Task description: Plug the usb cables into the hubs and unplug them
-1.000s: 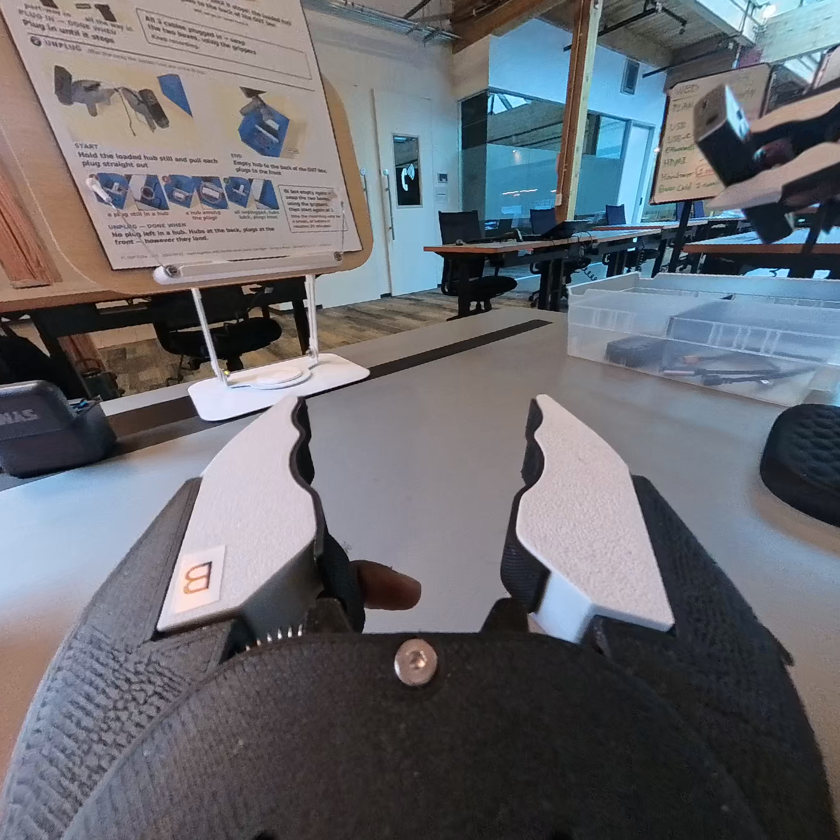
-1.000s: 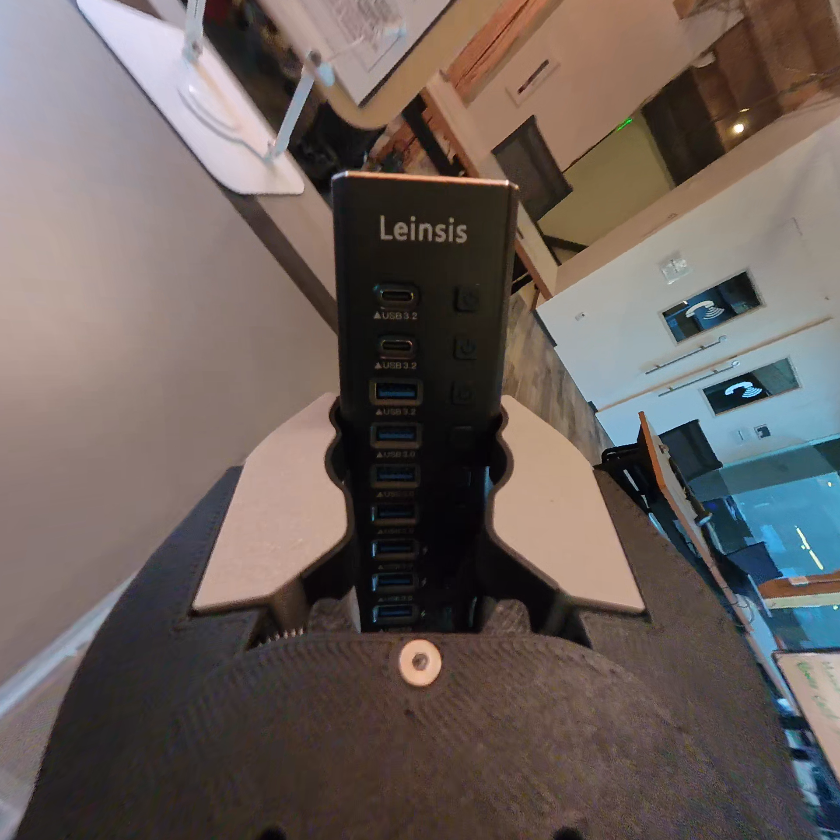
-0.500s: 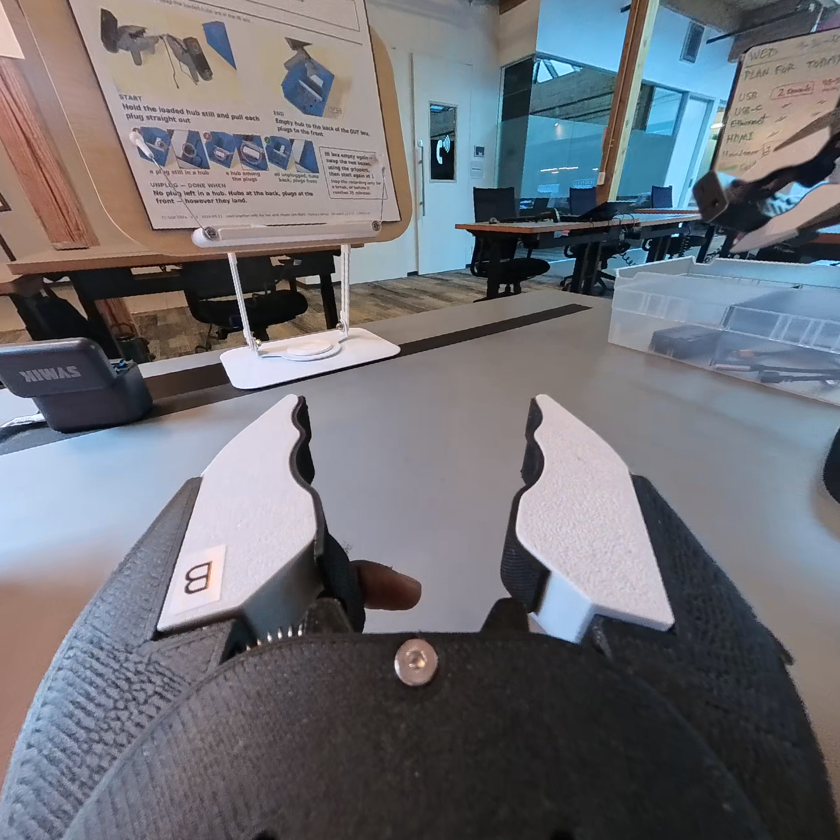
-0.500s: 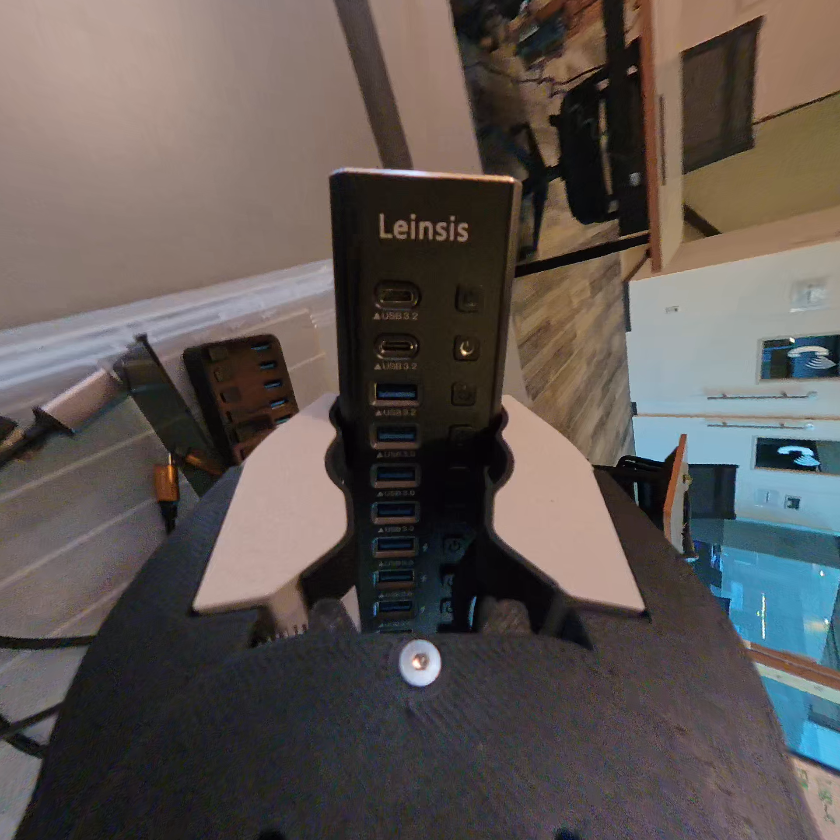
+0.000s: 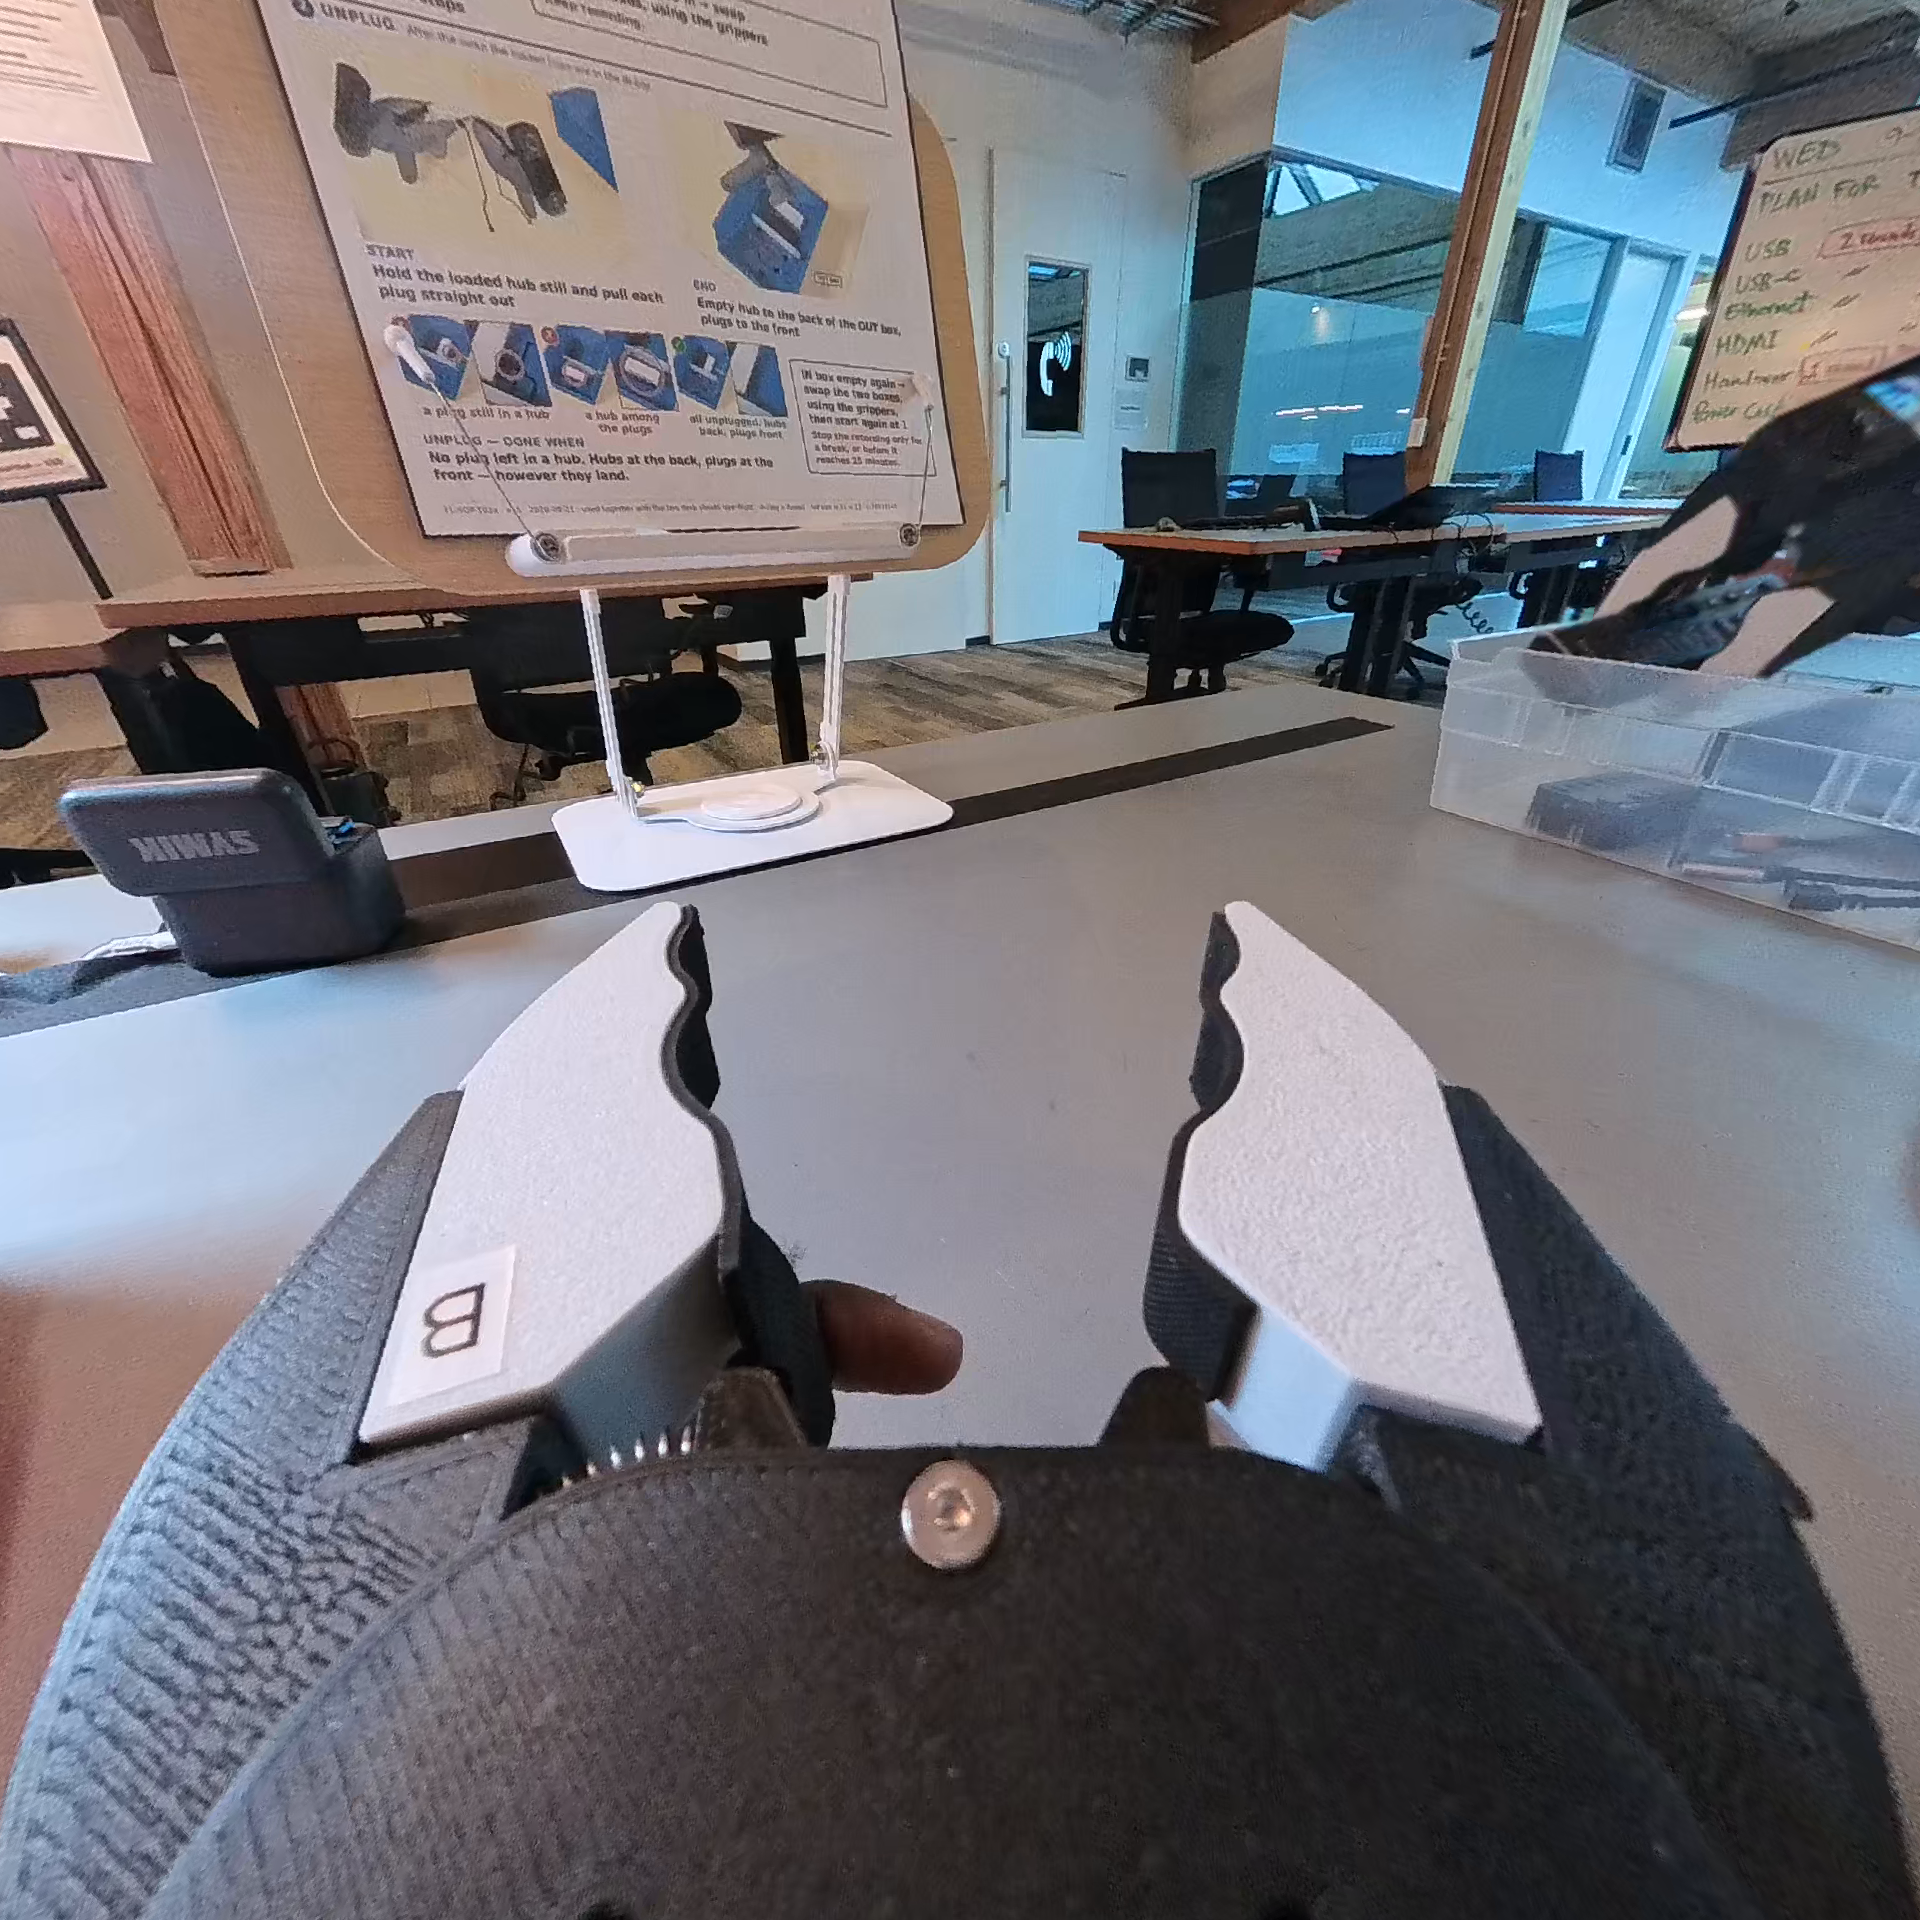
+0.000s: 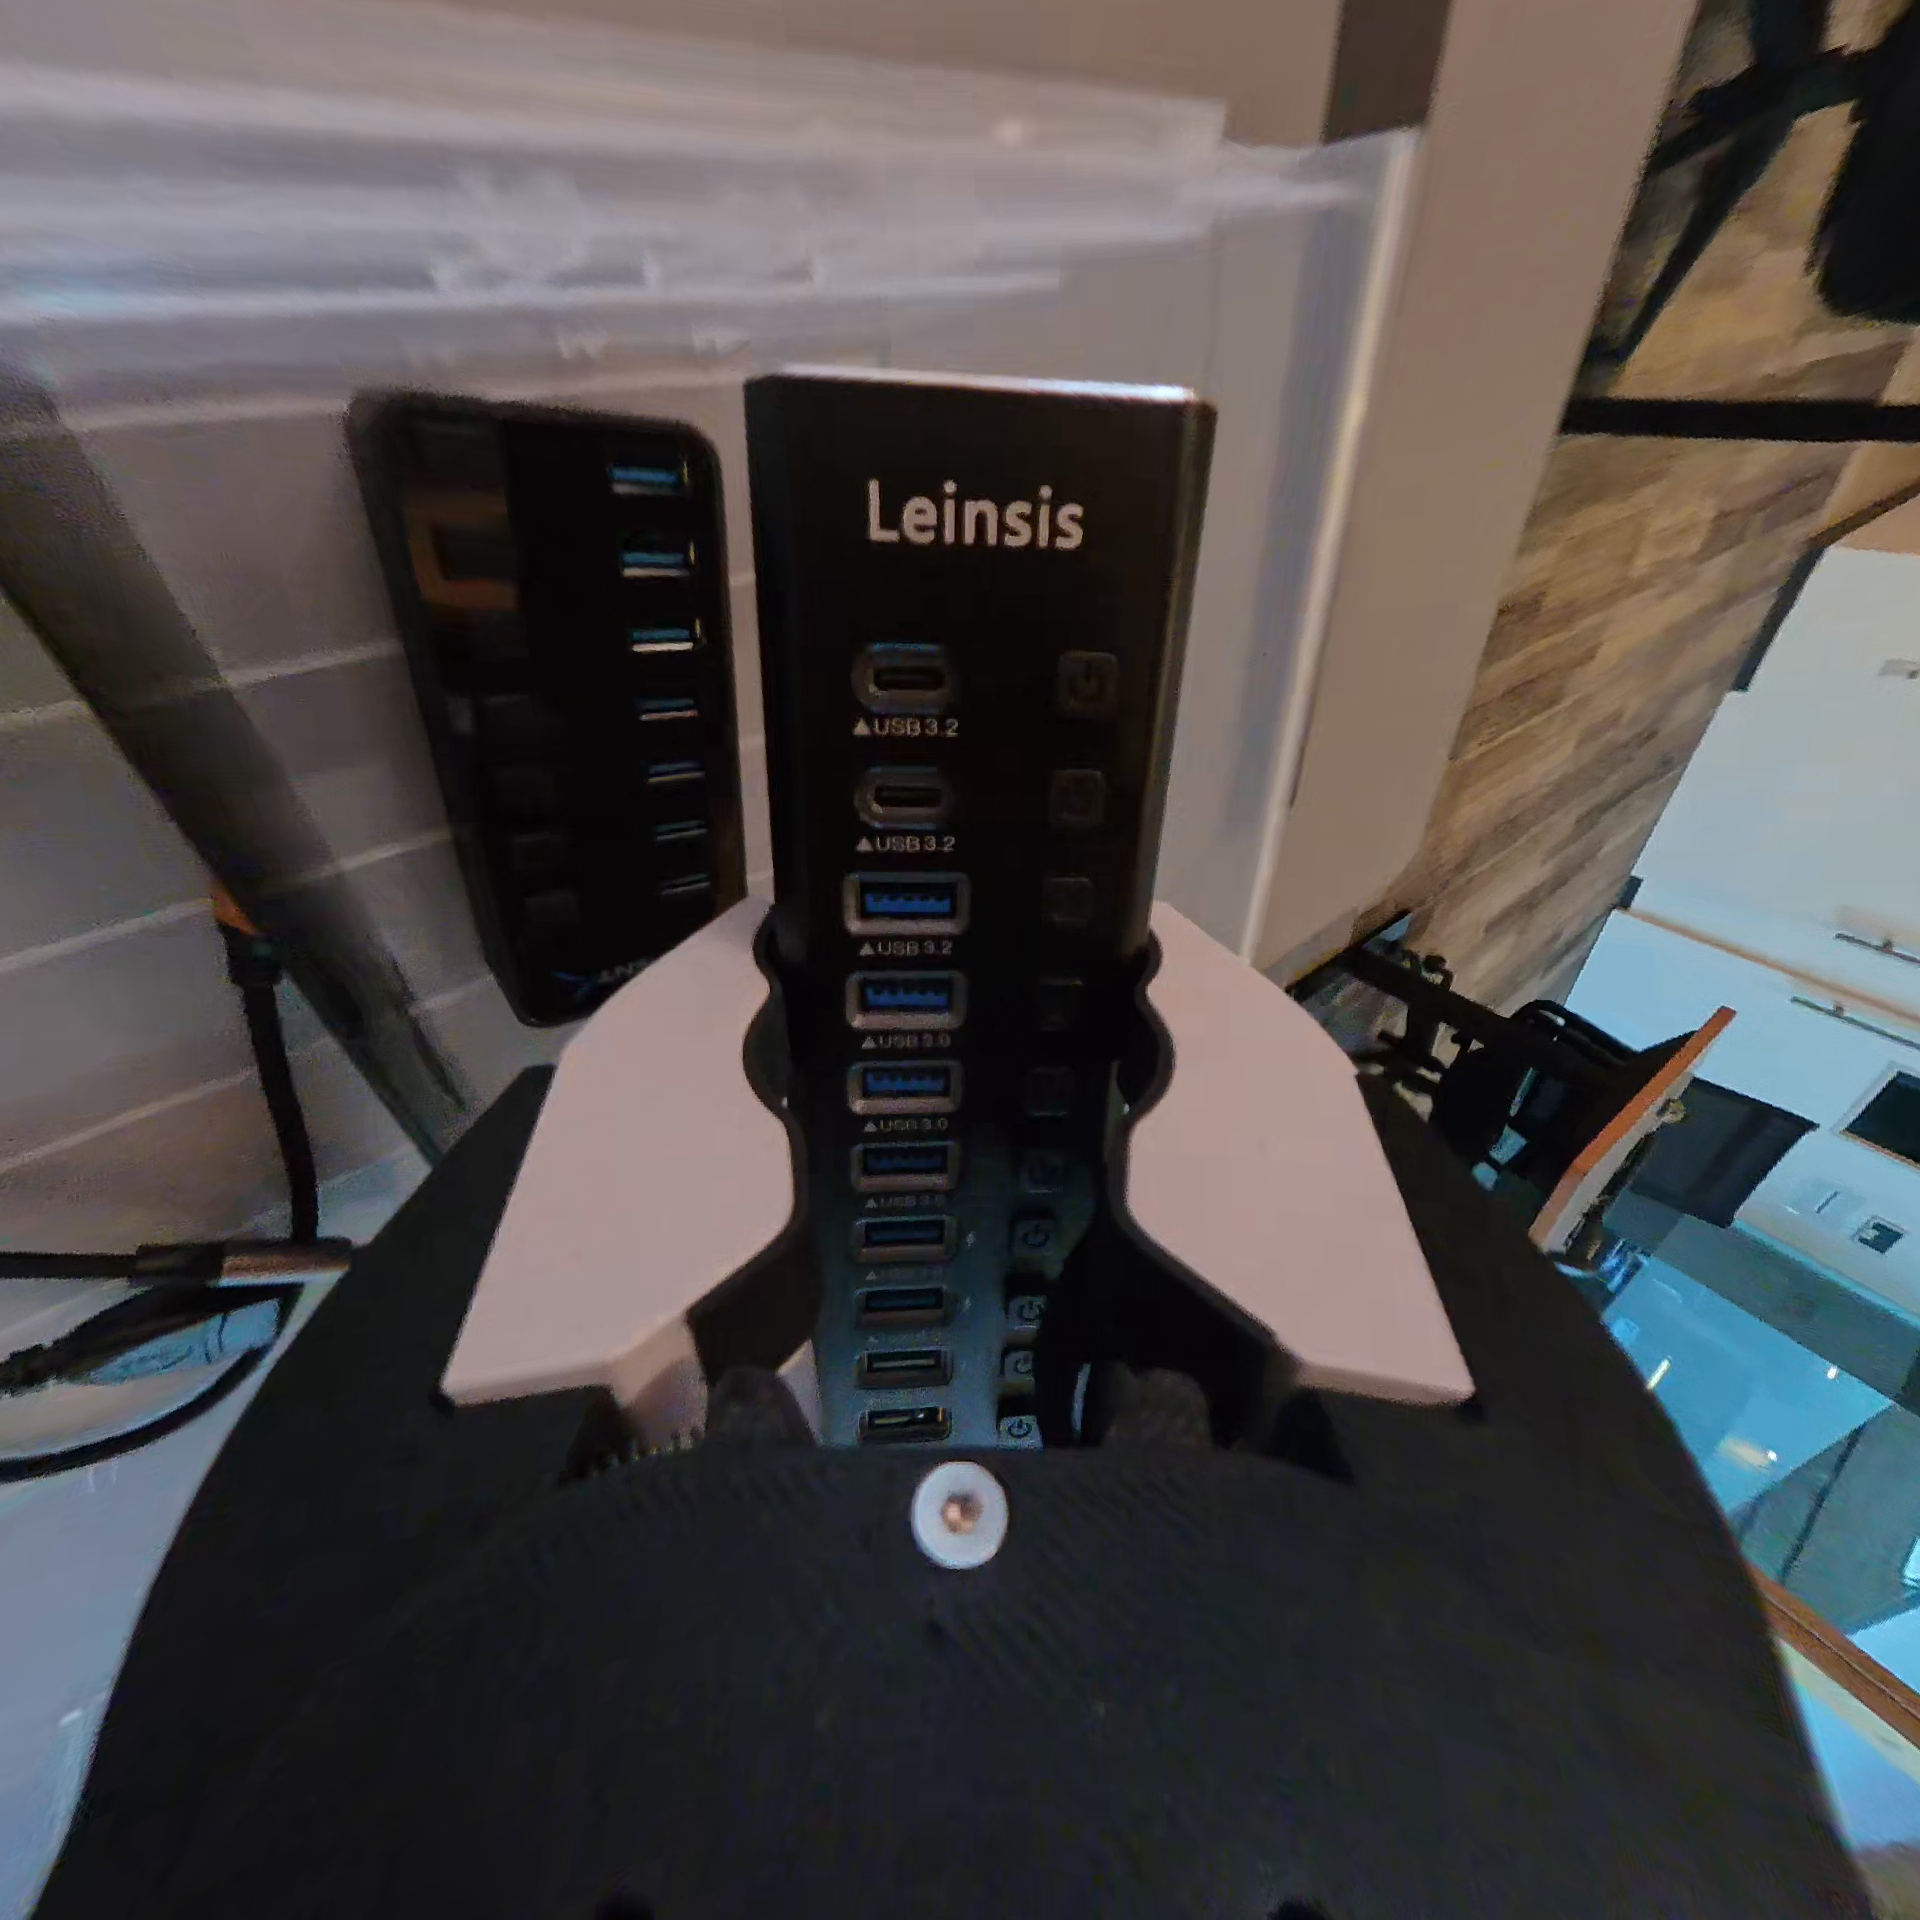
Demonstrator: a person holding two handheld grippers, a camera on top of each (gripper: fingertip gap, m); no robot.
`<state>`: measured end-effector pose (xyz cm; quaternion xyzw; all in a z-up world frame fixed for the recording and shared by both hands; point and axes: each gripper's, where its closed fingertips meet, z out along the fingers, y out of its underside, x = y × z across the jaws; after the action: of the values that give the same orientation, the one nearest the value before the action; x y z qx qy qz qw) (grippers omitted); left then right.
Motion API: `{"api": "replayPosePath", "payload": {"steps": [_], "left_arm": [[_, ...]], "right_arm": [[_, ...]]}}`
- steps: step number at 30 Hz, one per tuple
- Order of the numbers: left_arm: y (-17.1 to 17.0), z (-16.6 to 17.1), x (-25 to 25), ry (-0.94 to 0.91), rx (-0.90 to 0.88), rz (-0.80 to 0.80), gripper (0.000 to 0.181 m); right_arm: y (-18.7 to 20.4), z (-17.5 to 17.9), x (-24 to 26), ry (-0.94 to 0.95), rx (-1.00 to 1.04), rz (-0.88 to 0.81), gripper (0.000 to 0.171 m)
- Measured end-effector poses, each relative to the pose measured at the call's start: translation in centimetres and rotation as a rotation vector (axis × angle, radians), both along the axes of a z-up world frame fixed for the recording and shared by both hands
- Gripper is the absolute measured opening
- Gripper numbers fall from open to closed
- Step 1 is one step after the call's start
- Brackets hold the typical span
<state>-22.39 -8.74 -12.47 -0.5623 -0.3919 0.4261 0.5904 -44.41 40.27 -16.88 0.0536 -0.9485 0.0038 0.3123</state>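
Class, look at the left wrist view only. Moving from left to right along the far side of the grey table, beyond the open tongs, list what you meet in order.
Dark grey case → white stand base holding the instruction sheet → clear plastic bin, with the right tongs carrying a black hub above it.

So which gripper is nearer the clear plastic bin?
Right. The right gripper, shut on a black hub, is at the clear plastic bin; the open left gripper hovers over bare table, well away.

Both grippers share one build: left gripper (image 5: 951, 925) and right gripper (image 6: 961, 935) have white wavy-edged fingers, black ribbed housings, a silver screw (image 5: 951, 1523) at the fingers' base.
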Motion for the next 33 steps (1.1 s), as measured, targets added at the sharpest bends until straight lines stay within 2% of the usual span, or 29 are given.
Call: {"api": "replayPosePath", "payload": {"steps": [15,22,33], "left_arm": [[0.1,0.3,0.3,0.006,0.024,-0.014,0.090],[0.1,0.4,0.3,0.007,0.035,-0.021,0.090],[0.2,0.9,0.7,0.019,0.050,-0.035,0.090]], "right_arm": [[1.2,-3.5,-1.7,-0.054,0.185,-0.015,0.063],[1.2,-3.8,-1.9,-0.108,0.208,-0.025,0.062],[2.3,-4.2,-1.7,-0.190,0.405,-0.069,0.061]]}}
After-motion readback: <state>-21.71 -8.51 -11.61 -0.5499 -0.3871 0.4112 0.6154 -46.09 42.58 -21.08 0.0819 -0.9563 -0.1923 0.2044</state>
